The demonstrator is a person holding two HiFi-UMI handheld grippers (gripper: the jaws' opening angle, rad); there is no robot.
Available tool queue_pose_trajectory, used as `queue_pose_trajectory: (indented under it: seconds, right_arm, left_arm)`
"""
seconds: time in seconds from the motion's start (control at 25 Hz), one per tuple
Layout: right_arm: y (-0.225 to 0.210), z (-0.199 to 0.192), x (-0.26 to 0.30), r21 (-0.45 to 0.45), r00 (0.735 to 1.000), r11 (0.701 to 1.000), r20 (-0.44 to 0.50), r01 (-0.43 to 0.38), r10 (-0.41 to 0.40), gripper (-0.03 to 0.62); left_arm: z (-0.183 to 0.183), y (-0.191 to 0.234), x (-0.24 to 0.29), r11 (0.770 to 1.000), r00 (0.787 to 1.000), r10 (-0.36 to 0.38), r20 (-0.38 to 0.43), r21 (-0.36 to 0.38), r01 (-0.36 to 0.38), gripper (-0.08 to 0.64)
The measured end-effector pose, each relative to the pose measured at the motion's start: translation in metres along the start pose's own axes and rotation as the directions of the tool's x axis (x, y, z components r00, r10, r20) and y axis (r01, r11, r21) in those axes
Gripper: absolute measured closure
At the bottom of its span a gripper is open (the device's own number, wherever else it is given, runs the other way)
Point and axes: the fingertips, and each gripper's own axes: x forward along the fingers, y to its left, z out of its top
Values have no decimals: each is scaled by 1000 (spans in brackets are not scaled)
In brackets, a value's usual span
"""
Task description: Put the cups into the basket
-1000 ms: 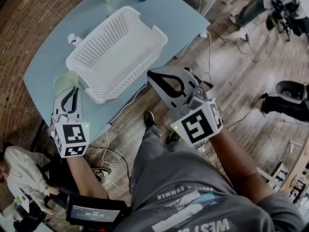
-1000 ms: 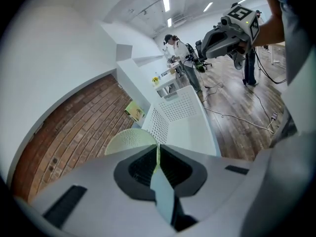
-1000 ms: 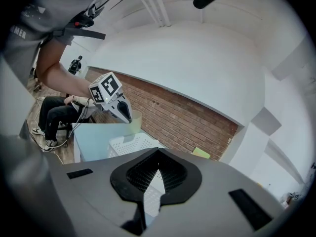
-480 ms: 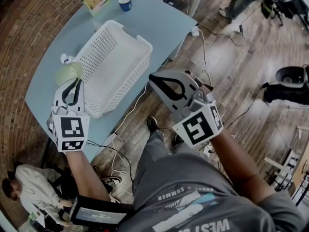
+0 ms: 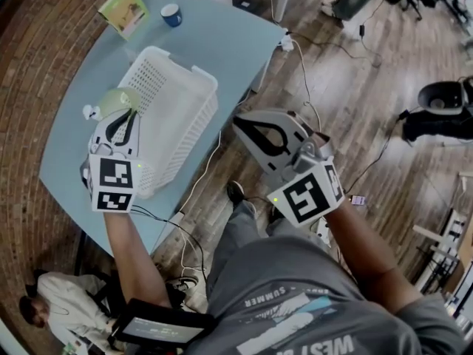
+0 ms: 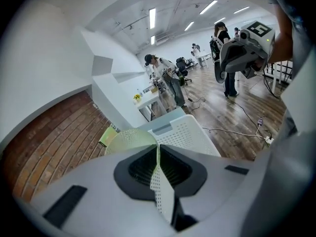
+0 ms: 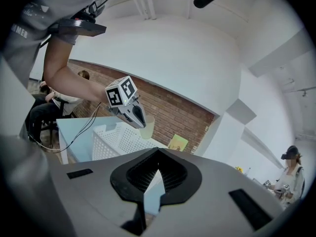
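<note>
While the left gripper point(image 5: 122, 122) is closed almost fully on the thin wall of the pale green cup point(image 5: 117, 102), the cup hangs clear of the table point(image 5: 222, 32), above the left rim of the white basket point(image 5: 194, 76). The cup is not inside the basket. The right gripper point(image 5: 247, 128) is closed with nothing between its jaws and is held over the wooden floor point(image 5: 355, 87), apart from the table. A blue cup point(image 5: 171, 15) stands beyond the basket, near a green card point(image 5: 124, 9).
</note>
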Motion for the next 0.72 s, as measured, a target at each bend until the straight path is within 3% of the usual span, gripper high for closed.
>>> queue_pose_trajectory:
  seconds: [0.32,0.72]
  right_arm:
    - [-16,-19,-8,26,998,998,-43,57,-56,582]
    - [-29,-43,-17,58,988,991,-109,117,-110,582]
  left_arm:
    - [0,-12,55,994,994,-105,-9,-18,104,538]
    - [-17,-33,125,972,971,-232,-52,-61,229,538]
